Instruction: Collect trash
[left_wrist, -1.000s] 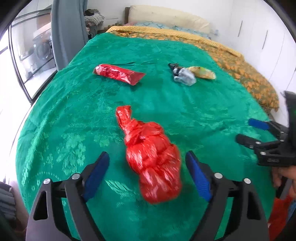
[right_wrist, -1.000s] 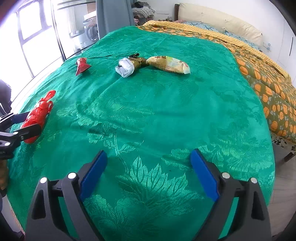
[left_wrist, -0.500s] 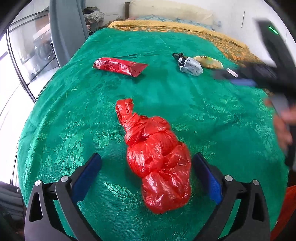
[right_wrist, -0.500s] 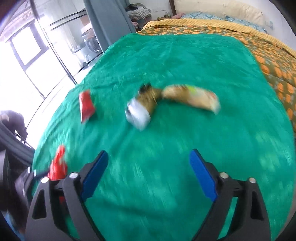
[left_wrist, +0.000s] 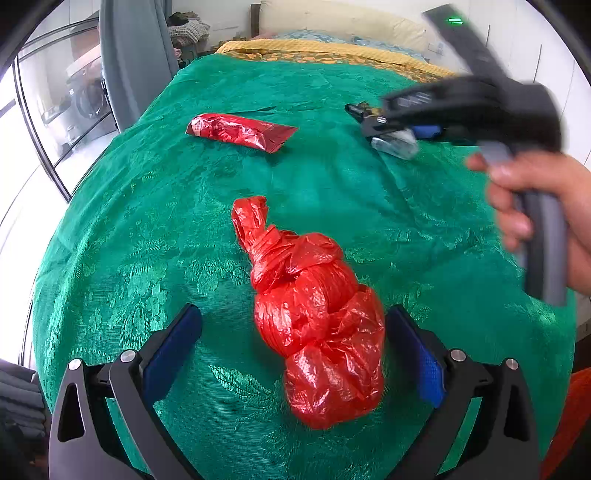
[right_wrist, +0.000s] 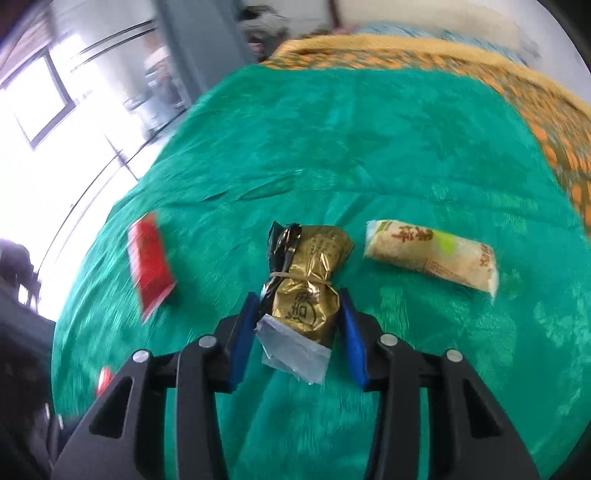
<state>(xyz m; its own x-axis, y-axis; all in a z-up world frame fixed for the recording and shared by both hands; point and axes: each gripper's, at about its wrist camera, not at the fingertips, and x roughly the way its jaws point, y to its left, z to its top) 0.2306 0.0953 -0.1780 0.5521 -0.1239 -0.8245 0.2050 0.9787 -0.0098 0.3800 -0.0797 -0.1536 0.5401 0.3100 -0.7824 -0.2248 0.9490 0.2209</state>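
A knotted red plastic bag (left_wrist: 314, 317) lies on the green bedspread between the open fingers of my left gripper (left_wrist: 295, 347), which does not touch it. A red foil wrapper (left_wrist: 240, 131) lies farther back; it also shows in the right wrist view (right_wrist: 149, 262). My right gripper (right_wrist: 297, 325) has its blue pads narrowed around a gold foil packet (right_wrist: 306, 284) with a clear plastic end, close to both sides or just touching. A cream snack packet (right_wrist: 432, 256) lies to its right. The right gripper also shows in the left wrist view (left_wrist: 399, 129).
The green bedspread (left_wrist: 147, 221) covers the bed; an orange patterned cover (right_wrist: 554, 122) runs along the far and right sides. A pillow (left_wrist: 343, 22) lies at the head. A grey curtain (left_wrist: 136, 55) and glass door stand at the left.
My right gripper has swept forward over the bed to the gold packet and narrowed its fingers around it. My left gripper has eased closer over the red bag.
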